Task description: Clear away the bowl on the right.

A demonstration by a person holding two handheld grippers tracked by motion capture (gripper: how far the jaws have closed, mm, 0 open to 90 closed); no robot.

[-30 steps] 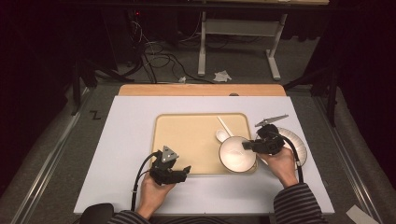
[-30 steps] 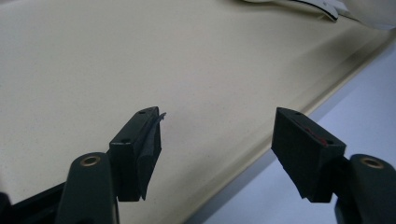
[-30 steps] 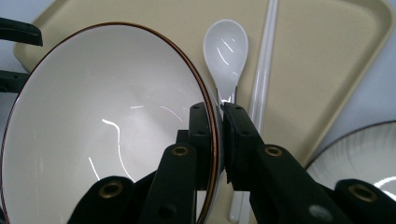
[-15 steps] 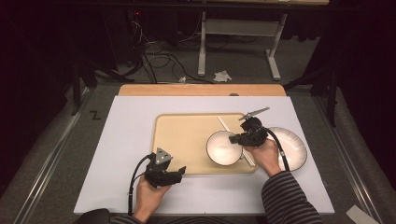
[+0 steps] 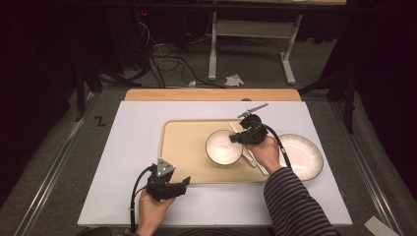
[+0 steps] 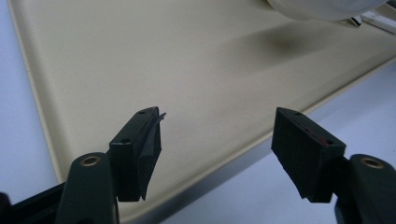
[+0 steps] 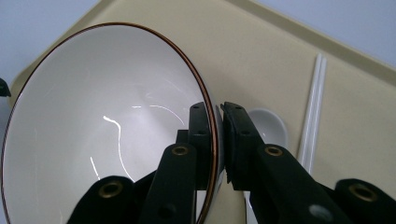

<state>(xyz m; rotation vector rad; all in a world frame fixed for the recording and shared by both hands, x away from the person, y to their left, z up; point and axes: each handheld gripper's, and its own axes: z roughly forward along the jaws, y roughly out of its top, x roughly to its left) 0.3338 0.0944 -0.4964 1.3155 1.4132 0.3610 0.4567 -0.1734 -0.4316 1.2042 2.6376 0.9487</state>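
- Whereas a second ago it sat beside the flat white round plate (image 5: 301, 156), the white ceramic bowl with a brown rim (image 5: 224, 146) now hangs over the middle of the beige plastic tray (image 5: 182, 147), carried inward.
- Right gripper (image 7: 218, 140): jaws clamped on the bowl's rim; white chopsticks (image 7: 312, 119) and a white spoon (image 7: 268, 126) lie on the tray beyond the bowl.
- Left gripper (image 6: 217, 154): jaws apart, empty, at the tray's near edge.
- Judgement: tableware is being gathered onto the tray; the plate remains outside it.

Left gripper (image 6: 217, 140) fingers apart, right gripper (image 7: 216, 140) clamped.
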